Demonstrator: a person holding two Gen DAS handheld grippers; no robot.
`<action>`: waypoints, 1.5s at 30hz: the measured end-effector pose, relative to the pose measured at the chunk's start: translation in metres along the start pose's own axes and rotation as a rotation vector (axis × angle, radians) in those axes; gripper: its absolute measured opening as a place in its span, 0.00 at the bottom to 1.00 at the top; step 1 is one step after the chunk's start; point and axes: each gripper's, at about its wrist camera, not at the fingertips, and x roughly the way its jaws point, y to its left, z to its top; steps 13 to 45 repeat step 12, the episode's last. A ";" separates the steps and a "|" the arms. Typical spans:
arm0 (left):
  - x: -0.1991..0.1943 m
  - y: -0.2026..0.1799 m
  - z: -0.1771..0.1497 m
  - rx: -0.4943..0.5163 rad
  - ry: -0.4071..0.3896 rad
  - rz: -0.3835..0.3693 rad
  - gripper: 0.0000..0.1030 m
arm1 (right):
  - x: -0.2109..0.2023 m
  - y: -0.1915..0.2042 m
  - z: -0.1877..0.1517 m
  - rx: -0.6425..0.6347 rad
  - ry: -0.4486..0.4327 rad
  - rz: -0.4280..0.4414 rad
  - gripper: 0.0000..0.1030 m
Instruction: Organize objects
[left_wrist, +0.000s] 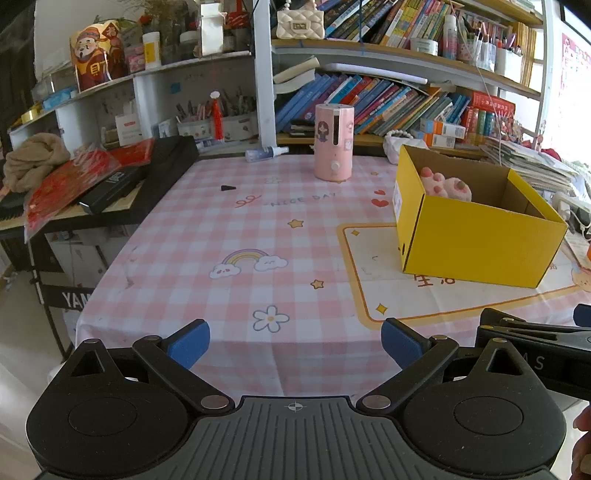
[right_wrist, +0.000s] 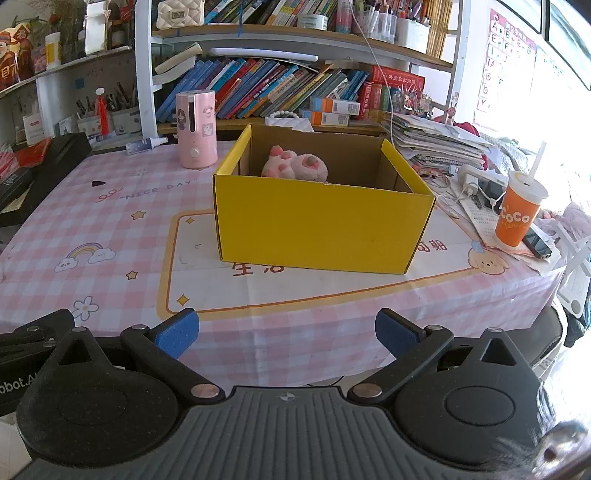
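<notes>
Right wrist view shows your right gripper (right_wrist: 284, 334) and left gripper (left_wrist: 295, 343) both spread wide and empty at the tabletop's (right_wrist: 110, 221) near edge. Your pink plush toy (right_wrist: 295, 167) lies inside the yellow box (right_wrist: 321, 229); it looks soft and light, so pinch its bulging middle.

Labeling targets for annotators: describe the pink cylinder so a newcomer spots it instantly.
Start at the open yellow box on the pink checked tablecloth. To its left, nearer the bookshelf, the pink cylinder stands upright. It is the only tall pink thing there: cartoon girl sticker, dark vertical window, white knob at its base; the spray bottle beside it lies flat.
</notes>
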 end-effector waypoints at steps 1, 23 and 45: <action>0.001 0.000 0.001 0.001 0.003 -0.001 0.98 | 0.000 0.000 0.000 -0.001 0.002 -0.001 1.00; 0.002 0.002 0.002 -0.004 0.008 -0.007 0.98 | 0.004 0.001 0.004 0.001 0.006 0.003 1.00; 0.002 0.002 0.002 -0.004 0.008 -0.007 0.98 | 0.004 0.001 0.004 0.001 0.006 0.003 1.00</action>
